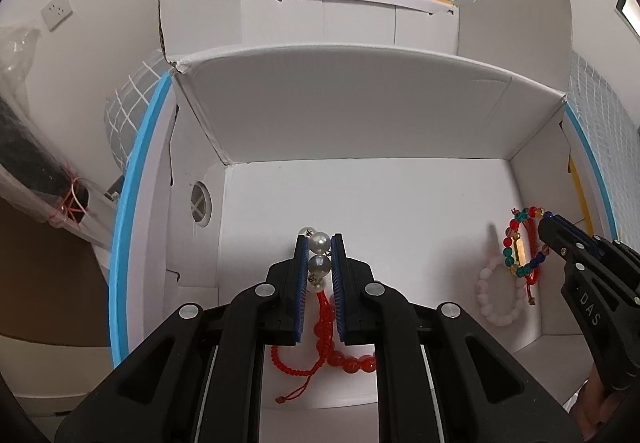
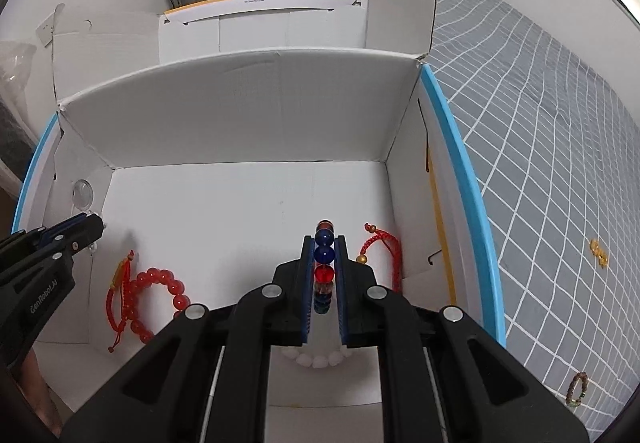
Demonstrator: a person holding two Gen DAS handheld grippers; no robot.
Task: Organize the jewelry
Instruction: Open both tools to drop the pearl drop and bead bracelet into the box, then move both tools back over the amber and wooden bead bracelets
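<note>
The left gripper (image 1: 320, 243) has its jaws clamped on a pearl bracelet (image 1: 319, 263) of large white and grey beads, held just above the floor of an open white cardboard box (image 1: 360, 115). Below it on the box floor lie a red bead bracelet (image 1: 352, 363) and a red cord bracelet (image 1: 296, 367). The right gripper (image 2: 324, 243) has its jaws clamped on a multicoloured bead bracelet (image 2: 324, 263), with blue, red and clear beads showing between the blue pads. Under it rests a pale pink bead bracelet (image 2: 316, 359), and just to its right a second red cord bracelet (image 2: 386, 247) with gold beads lies by the box wall.

"DAS" is printed on the right gripper's body and "GenRobot.AI" on the left's.

The box stands on a bed (image 2: 540, 163) with a grey checked cover; its far flap stands upright and its blue-edged side walls hem both grippers in. The middle and far floor of the box is bare. Two small pieces of jewelry (image 2: 598, 253) lie on the bed outside.
</note>
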